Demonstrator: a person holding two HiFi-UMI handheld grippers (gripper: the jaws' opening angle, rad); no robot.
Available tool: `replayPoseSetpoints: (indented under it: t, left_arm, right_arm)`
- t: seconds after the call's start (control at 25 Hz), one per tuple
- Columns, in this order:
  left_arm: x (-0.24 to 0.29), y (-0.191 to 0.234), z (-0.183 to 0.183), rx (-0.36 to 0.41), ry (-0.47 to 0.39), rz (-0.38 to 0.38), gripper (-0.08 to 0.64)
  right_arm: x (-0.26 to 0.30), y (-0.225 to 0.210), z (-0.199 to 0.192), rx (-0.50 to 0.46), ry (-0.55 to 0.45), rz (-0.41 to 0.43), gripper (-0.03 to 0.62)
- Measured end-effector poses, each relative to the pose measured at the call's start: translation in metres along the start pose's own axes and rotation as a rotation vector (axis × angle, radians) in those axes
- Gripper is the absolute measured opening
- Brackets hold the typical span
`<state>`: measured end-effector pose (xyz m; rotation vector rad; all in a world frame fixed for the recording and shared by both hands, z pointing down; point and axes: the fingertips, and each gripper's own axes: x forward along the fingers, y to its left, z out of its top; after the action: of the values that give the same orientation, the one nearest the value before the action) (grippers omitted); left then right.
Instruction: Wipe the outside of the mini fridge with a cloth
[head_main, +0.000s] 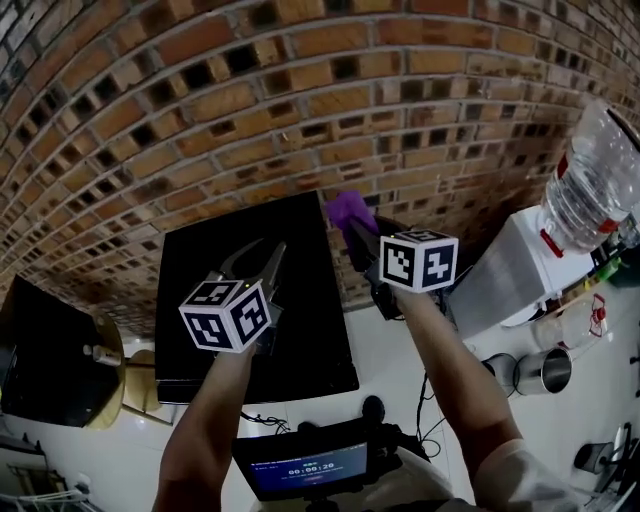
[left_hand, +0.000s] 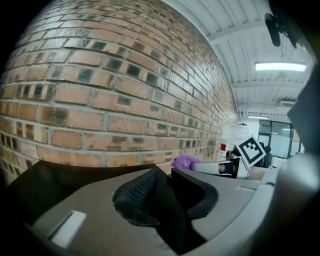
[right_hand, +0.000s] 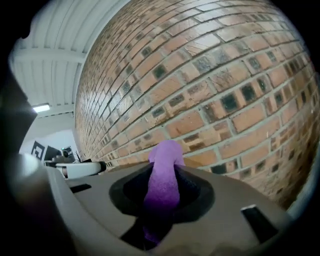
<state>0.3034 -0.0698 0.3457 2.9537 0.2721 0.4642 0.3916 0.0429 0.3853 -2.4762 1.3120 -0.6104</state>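
The fridge (head_main: 300, 330) is a black box with a flat, glossy top, its back against the brick wall (head_main: 300, 100). Over its rear right corner the right gripper (head_main: 356, 230) is clamped on a purple cloth (head_main: 348, 208), whose bunched end pokes out past the jaws. Over the fridge's top the left gripper (head_main: 255, 262) has its jaws slightly apart, with nothing between them. In front of the fridge a small screen (head_main: 308, 468) shows digits too small to read.

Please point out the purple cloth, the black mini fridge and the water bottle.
purple cloth (right_hand: 162, 175), right gripper view, its middle fold
mini fridge (head_main: 315, 310), head view, bare top panel
water bottle (head_main: 590, 185), head view, clear body
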Motion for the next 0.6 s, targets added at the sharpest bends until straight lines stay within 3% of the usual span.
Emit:
replayPoseSetpoints:
  t: [0.24, 0.6]
  left_arm:
    - [0.025, 0.001, -0.013, 0.072, 0.046, 0.027, 0.085]
    - [0.026, 0.007, -0.007, 0.044, 0.003, 0.051, 0.057]
  right_arm:
    - [0.040, 0.008, 0.005, 0.067, -0.022, 0.061, 0.089]
    - [0.069, -0.006, -0.015, 0.185, -0.013, 0.066, 0.089]
